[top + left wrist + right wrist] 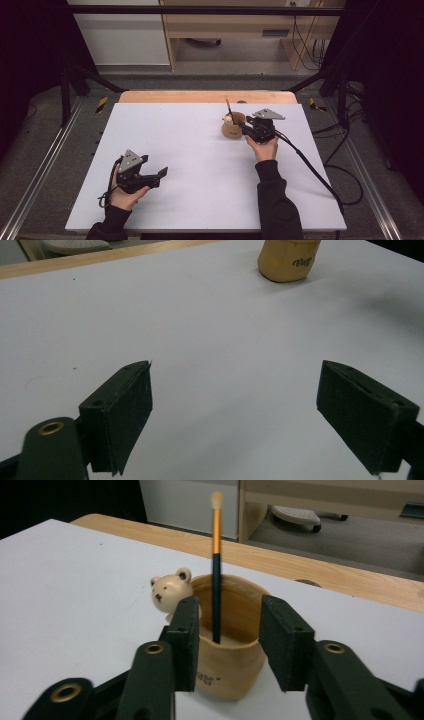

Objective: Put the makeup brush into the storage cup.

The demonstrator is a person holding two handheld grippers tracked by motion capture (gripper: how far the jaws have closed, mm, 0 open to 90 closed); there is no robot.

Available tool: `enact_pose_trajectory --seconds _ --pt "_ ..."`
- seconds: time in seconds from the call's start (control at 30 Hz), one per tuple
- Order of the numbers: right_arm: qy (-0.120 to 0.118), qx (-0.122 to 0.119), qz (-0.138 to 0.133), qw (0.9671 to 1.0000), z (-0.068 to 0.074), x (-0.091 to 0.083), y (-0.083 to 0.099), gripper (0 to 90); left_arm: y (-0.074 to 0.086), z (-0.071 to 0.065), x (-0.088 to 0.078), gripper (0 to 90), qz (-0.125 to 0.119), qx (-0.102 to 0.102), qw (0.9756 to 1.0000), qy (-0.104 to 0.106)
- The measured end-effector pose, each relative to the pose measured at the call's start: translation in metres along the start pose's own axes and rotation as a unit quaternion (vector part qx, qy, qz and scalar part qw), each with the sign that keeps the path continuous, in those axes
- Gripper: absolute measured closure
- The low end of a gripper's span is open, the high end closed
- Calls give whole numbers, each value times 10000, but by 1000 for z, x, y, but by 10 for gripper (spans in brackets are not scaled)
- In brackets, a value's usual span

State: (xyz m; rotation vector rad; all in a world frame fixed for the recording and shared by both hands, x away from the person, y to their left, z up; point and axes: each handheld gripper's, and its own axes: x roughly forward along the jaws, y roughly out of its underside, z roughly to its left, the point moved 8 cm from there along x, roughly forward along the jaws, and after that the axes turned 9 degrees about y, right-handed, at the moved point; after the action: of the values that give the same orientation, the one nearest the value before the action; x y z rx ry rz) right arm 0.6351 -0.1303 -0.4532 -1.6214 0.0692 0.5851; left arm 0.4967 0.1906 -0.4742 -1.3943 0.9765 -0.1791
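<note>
A tan holder [227,667] with a cream bear [171,592] holds a black-and-orange brush [216,570].

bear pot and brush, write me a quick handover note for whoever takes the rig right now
Right tongs: around the tan bear pot, one jaw on each side of its rim; whether they grip it can't be told.
Left tongs: open, holding nothing, over bare white table near the person's side.
The brush stands upright in the pot, at the far right of the table.
Done: brush in the pot.
Left: probably grasping or moving the pot; the left tongs have no hold yet.
</note>
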Motion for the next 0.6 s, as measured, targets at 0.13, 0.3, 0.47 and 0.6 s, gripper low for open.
enact_pose_trajectory --seconds 0.13,0.3,0.47,0.6 --pt "-84 -129 10 9999 5 -11 4 487 0 0 0 143 7 -3 10000 -2" --pt "-235 -179 -73 9995 15 -29 8 356 1 1 0 142 3 -21 10000 1" --pt "-317 -256 -74 9991 20 -47 13 248 1 0 0 142 6 -17 10000 0" --pt "-381 -304 -82 9988 22 -60 17 175 1 0 -1 142 4 -22 10000 2"
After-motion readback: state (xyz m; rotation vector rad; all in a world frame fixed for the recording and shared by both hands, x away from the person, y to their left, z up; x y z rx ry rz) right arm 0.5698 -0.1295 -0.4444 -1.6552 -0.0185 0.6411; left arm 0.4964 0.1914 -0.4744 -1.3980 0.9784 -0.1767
